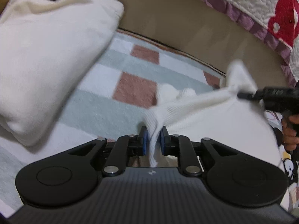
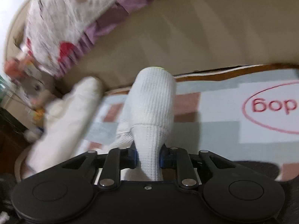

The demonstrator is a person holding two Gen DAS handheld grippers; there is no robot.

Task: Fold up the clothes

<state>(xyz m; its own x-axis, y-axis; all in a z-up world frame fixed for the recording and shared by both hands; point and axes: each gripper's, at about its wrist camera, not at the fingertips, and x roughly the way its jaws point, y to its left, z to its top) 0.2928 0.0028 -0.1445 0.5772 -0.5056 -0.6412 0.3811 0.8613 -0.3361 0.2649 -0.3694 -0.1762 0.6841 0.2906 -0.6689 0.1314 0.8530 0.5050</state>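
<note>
A white ribbed garment [image 1: 186, 102] is stretched between both grippers above a checked mat [image 1: 115, 71]. My left gripper [image 1: 153, 137] is shut on one bunched edge of it, the cloth pinched between the blue pads. In the left wrist view the right gripper [image 1: 241, 95] clamps the far end at the right, with a hand [image 1: 289, 130] behind it. The right wrist view shows my right gripper [image 2: 148, 156] shut on a thick roll of the same garment [image 2: 153, 102], which rises ahead of the jaws. The rest of the garment hangs below, hidden.
A bulky cream folded garment [image 1: 46, 65] lies on the mat at the left, also visible as a blurred cream bundle [image 2: 71, 112]. A quilt with a purple ruffle [image 1: 252, 5] lies on the beige floor [image 1: 168, 24] beyond the mat. Red lettering [image 2: 272, 106] marks the mat [image 2: 214, 130].
</note>
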